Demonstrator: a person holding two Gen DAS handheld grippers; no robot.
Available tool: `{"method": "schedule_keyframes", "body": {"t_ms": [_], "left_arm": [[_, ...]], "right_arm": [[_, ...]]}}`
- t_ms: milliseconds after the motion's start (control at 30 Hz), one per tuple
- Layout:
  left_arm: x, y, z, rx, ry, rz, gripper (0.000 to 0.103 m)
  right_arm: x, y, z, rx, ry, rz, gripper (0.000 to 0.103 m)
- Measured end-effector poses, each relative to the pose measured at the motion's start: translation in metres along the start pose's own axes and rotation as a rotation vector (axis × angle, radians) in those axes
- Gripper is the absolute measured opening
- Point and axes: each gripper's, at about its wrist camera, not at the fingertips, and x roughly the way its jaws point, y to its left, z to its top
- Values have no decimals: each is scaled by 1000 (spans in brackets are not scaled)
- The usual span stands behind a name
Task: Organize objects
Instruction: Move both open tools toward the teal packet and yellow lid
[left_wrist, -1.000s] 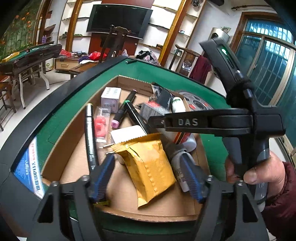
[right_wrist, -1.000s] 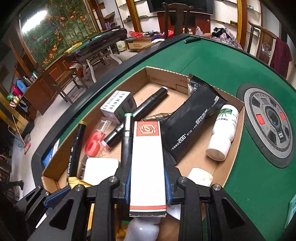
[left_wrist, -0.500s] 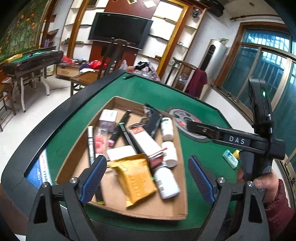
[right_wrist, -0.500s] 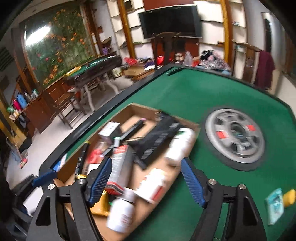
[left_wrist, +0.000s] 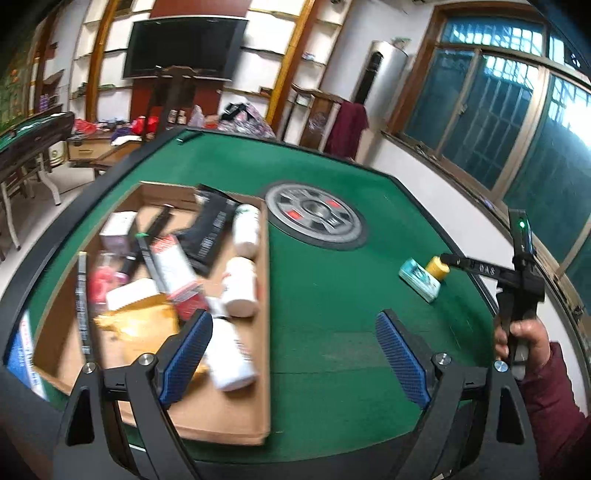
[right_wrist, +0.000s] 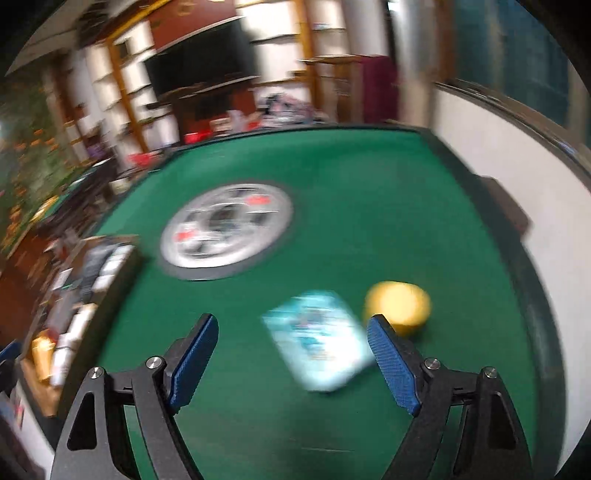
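Observation:
A shallow cardboard box (left_wrist: 236, 417) on the green table holds several items: a red-and-white carton (left_wrist: 173, 269), white bottles (left_wrist: 242, 286), a yellow pouch (left_wrist: 140, 325), a black packet (left_wrist: 212, 229). My left gripper (left_wrist: 293, 354) is open and empty above the box's right edge. A teal packet (right_wrist: 319, 349) and a yellow round object (right_wrist: 399, 306) lie on the felt to the right. My right gripper (right_wrist: 291, 363) is open and empty, just short of the teal packet, and shows in the left wrist view (left_wrist: 476, 264).
A grey round panel (left_wrist: 316, 216) is set in the table's middle. The table's black rim (left_wrist: 476, 273) runs just behind the teal packet and yellow object. Chairs and shelves stand beyond the table.
My right gripper let go of the red-and-white carton in the box, opened, and swung right to the teal packet. My left gripper pulled back, opened wider, and turned right.

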Motion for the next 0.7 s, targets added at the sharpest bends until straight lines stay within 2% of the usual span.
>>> {"method": "schedule_keyframes", "body": {"t_ms": [33,167,300,467,500,533,567,600,700], "left_arm": [[4,-3,0,5,11,-3,89],[22,-20,0,20,63,-27,89],[31,-38,2,50,84,-27,89],[48,-62,6,95,112,-33,89],[51,-65,7,102,116,-36,89],[56,-71,8,111,123,-38,89],[64,-79,9,121,135,-46,89],[69,-83,10,128,143,-54,89],[88,-104,15,151,163,-66,89]], "right_arm": [[1,-17,1,16,-5,-46,87],[7,-46,6,19,-10,-132,87],[26,-50,10,-6,5,-160,87],[47,-54,8,-22,35,-151,85],[49,-55,7,-22,34,-138,78],[49,-55,7,-23,35,-125,60],[53,-54,6,-23,39,-116,50],[55,-54,5,-22,47,-109,43],[54,-58,3,-6,32,-94,43]]}}
